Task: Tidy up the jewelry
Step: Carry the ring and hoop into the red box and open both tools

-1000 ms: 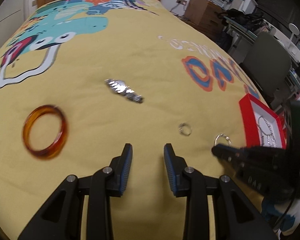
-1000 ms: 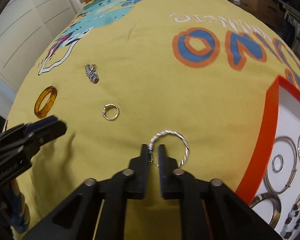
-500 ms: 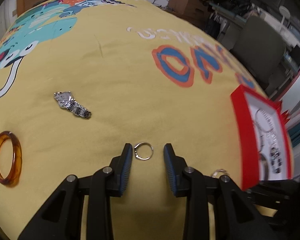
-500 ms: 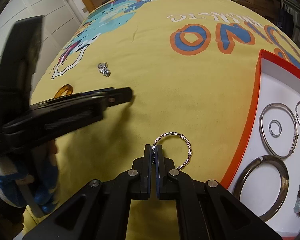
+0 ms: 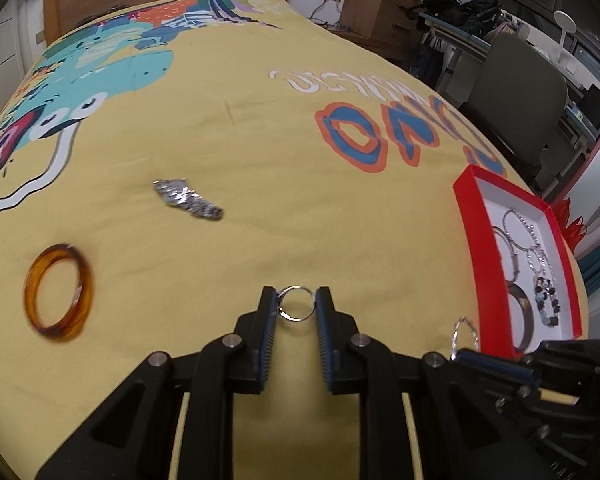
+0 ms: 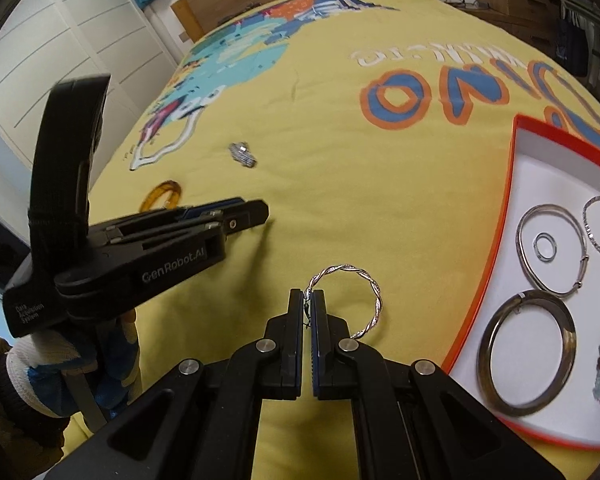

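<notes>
While clamped on bangle [image 6: 352, 300] just left of red box [image 6: 496, 280], right gripper [image 6: 307, 300] jaws together; left gripper [image 5: 296, 304] jaws touching ring [image 5: 296, 309], farther left on bed [image 5: 228, 140].

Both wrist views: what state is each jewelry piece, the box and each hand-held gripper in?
Small silver ring: between the left hand-held gripper fingers, touching both.
Twisted silver bangle: pinched by the right hand-held gripper.
Amber bangle: flat on the bedspread.
Watch: lying loose.
Red box: open, holding jewelry.
</notes>
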Action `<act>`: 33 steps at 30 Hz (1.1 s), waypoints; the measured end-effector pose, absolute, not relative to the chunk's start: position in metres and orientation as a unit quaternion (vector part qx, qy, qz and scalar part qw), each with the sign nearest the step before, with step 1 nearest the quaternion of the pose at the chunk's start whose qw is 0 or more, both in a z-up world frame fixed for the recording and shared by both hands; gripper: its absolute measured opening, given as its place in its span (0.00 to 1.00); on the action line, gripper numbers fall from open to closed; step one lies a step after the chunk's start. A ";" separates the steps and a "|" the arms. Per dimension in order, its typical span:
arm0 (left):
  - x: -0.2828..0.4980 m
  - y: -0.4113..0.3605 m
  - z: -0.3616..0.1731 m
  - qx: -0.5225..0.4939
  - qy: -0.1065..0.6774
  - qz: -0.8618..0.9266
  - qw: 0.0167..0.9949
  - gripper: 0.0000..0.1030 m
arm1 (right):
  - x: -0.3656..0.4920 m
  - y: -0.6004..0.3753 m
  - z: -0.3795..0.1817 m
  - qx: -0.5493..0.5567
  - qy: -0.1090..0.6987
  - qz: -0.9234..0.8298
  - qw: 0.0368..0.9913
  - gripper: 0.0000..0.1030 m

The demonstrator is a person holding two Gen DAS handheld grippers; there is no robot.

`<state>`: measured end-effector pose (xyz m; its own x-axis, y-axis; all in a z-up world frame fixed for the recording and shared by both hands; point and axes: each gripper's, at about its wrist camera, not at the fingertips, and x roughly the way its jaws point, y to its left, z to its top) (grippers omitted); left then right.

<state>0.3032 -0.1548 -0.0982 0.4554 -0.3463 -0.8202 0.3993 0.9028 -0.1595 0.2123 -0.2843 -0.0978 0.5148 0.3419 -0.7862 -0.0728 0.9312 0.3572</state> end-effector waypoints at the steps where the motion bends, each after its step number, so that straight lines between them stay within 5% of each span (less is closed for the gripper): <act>1: 0.300 -0.153 -0.094 0.027 0.472 -0.219 0.853 0.18 | 0.210 -0.283 -0.094 0.141 0.474 0.122 0.860 0.03; 15: 0.259 -0.217 -0.039 0.019 0.445 -0.292 0.846 0.18 | 0.171 -0.334 -0.042 0.134 0.431 0.084 0.889 0.03; 33: 0.252 -0.374 -0.089 0.090 0.473 -0.350 0.804 0.18 | 0.207 -0.502 -0.091 0.157 0.458 -0.027 0.875 0.03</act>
<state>0.2516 -0.3737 -0.0887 0.3087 -0.4774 -0.8227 0.6470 0.7394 -0.1863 0.2068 -0.5017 -0.0906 0.5796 0.0968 -0.8091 0.1900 0.9495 0.2498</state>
